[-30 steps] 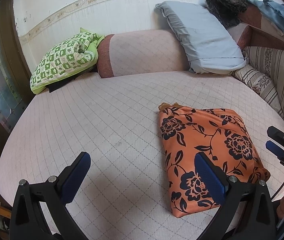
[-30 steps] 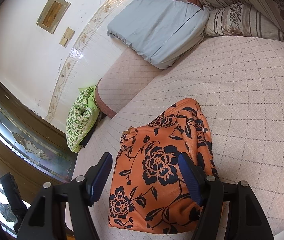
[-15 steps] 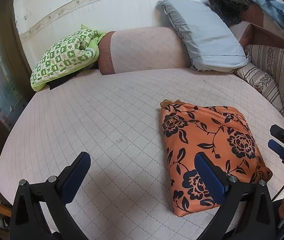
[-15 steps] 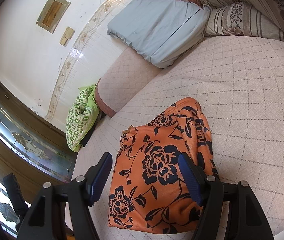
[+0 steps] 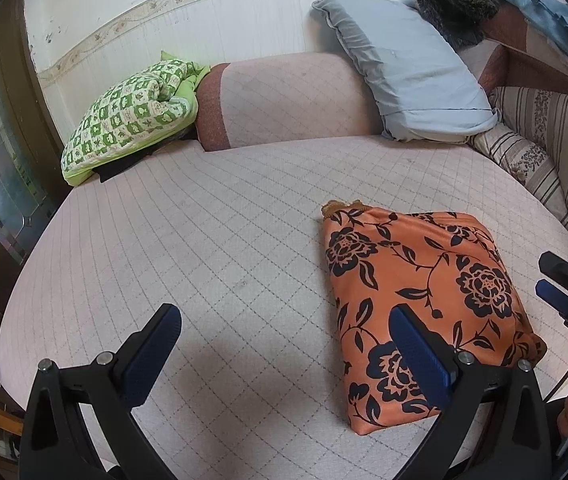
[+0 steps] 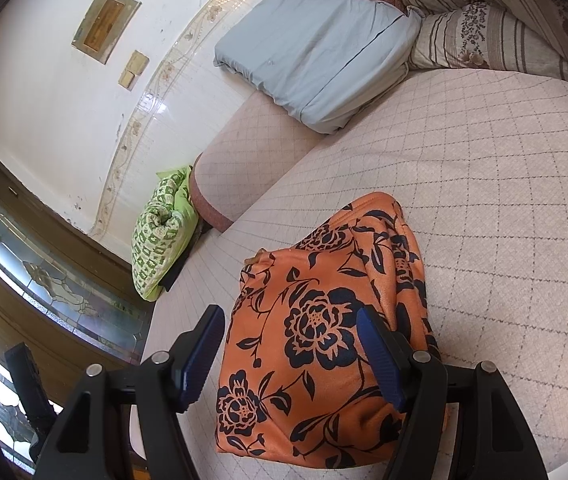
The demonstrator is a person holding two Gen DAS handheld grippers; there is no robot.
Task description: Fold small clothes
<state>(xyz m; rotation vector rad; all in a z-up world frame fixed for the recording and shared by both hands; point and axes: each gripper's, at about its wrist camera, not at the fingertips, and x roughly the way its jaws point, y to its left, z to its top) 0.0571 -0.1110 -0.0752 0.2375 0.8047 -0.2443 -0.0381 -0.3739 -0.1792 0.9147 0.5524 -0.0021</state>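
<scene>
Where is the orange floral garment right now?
The garment lies folded on the bed's near right part, under the open right tool.

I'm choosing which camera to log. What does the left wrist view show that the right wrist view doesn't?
Only the left wrist view shows the blue cloth draped at upper right, and the right tongs from the side. Only the right wrist view shows the wall plaque and switch plate. Both show the folded orange floral garment, grey pillow, green checked quilt and quilted bed cover.
</scene>
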